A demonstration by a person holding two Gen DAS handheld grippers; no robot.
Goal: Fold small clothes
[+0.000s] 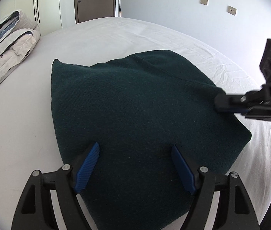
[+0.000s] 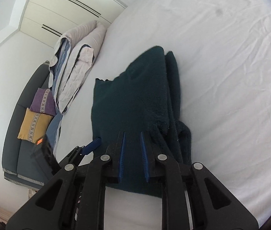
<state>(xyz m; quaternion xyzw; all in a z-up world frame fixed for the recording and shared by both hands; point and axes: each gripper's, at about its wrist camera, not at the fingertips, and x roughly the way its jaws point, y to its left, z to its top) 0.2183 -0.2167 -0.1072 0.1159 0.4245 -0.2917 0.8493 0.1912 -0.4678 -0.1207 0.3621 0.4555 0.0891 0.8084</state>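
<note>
Garment: while it lies folded on the bed, the dark green knit garment (image 1: 139, 118) fills the picture centre.
Left gripper (image 1: 135, 149): fingers apart, empty, above the garment at 6 o'clock.
Right gripper (image 2: 132, 134): fingers nearly together, clamped on the garment's edge.
Bed: white sheet (image 1: 116, 36), wrinkled.
Room: folded duvet (image 1: 7, 44) at 10 o'clock; brown door (image 1: 95, 0) at 12 o'clock.

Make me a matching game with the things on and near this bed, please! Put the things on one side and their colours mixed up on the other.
Things:
1. sweater
2. bed sheet
3. lower cushion
4. upper cushion

Colours:
A. purple
B. white
C. dark green
D. mustard yellow

Right pairs: 1-C, 2-B, 3-D, 4-A
</note>
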